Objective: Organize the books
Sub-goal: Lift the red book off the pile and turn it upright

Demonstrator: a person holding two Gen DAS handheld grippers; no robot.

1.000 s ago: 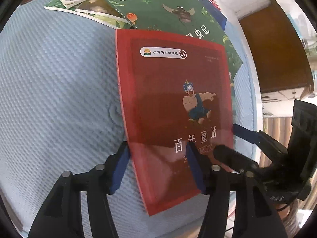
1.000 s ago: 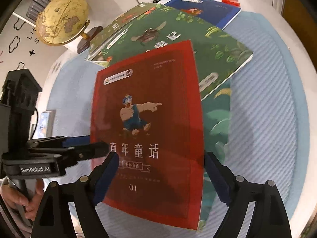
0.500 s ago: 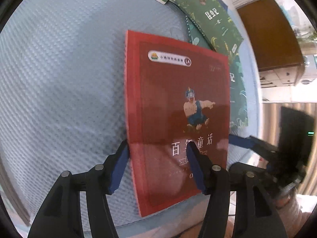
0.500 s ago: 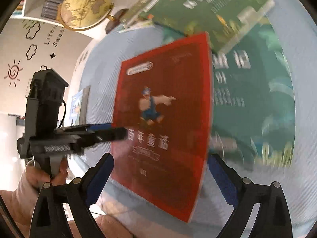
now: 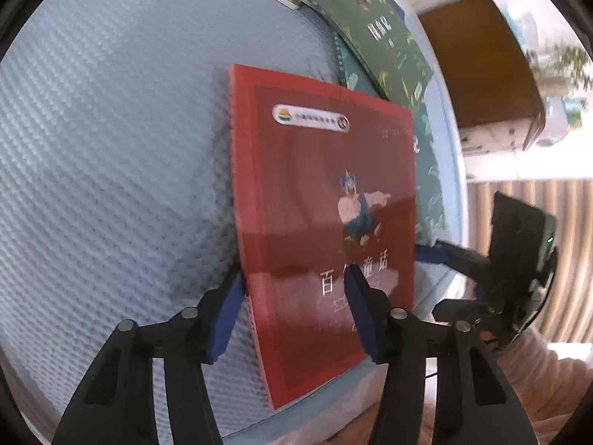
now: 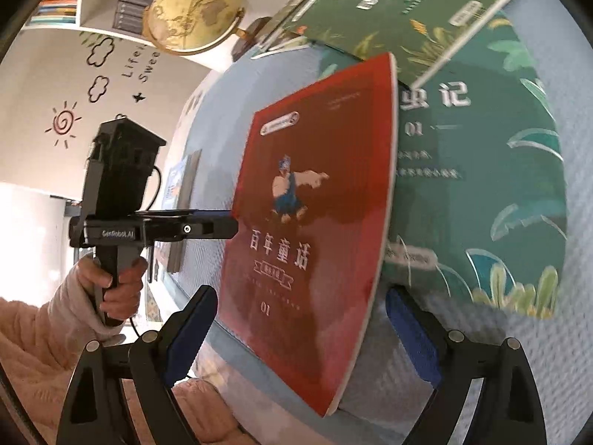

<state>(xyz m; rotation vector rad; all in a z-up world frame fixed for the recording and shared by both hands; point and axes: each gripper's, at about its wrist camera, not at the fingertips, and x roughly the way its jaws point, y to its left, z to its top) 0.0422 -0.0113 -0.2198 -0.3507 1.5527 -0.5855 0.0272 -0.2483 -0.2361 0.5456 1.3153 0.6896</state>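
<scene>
Closing on the red book's [image 5: 322, 222] spine edge, the left gripper [image 5: 294, 309] lifts it off the blue worktop [image 5: 111, 148]. The right gripper [image 6: 296, 337] spreads wide, untouching, beside green books [image 6: 481, 193].

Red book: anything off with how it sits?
Yes. The red book overhangs the near edge of the blue mat, its right edge raised and cover bowed. Green books behind lie fanned, not squared.
</scene>
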